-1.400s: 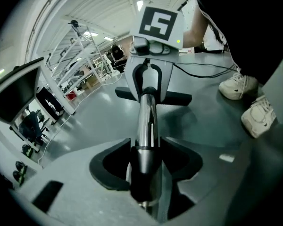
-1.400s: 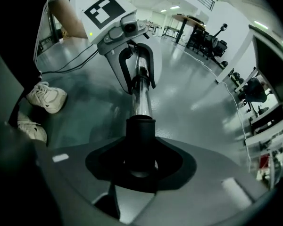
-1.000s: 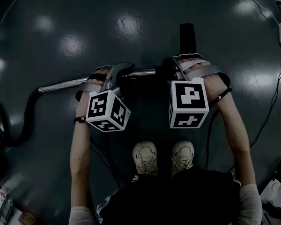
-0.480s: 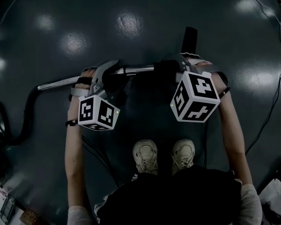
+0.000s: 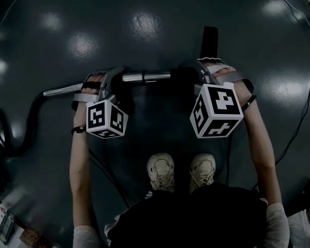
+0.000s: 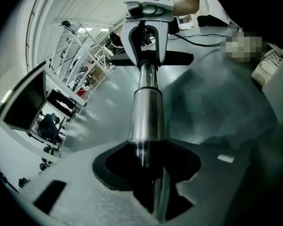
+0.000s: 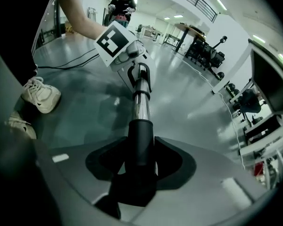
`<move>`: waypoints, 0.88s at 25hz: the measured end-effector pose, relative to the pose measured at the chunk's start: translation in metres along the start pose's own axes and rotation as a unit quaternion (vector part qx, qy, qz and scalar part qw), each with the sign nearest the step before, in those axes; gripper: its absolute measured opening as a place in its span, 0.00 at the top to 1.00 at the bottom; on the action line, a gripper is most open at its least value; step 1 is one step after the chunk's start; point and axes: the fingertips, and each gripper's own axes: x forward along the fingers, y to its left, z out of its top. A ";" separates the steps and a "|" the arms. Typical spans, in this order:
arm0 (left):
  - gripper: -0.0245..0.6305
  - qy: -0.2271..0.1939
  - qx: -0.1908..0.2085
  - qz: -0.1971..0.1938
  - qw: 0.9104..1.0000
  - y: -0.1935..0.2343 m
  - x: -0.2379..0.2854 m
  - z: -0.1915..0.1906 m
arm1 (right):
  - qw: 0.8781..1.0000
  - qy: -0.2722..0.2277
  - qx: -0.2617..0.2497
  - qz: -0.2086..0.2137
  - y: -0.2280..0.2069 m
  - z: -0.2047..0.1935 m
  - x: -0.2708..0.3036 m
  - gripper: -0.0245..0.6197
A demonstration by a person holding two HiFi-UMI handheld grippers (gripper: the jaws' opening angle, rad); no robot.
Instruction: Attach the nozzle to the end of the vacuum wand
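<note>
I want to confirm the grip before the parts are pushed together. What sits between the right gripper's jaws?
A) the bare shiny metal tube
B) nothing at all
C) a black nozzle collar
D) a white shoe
C: in the right gripper view, the black nozzle collar sits between the jaws of the right gripper, which close on it from both sides. The metal tube begins only beyond the collar.

We work in an open lab hall: glossy grey floor (image 7: 188, 102), office chairs (image 7: 208, 55) and a desk (image 7: 191, 30) beyond the right jaws, metal racks (image 6: 82, 55) beyond the left.
</note>
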 end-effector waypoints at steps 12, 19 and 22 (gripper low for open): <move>0.68 0.016 0.026 0.029 0.999 0.006 0.008 -0.002 | 0.999 -0.018 0.001 -0.028 -0.008 0.002 0.016 0.66; 0.54 -0.103 -0.233 0.096 0.962 0.046 -0.042 0.005 | 0.946 -0.215 0.234 -0.057 -0.047 0.014 -0.039 0.95; 0.96 -0.328 -0.507 0.193 0.773 0.108 -0.098 0.011 | 0.846 -0.350 0.387 -0.107 -0.093 0.011 -0.086 0.95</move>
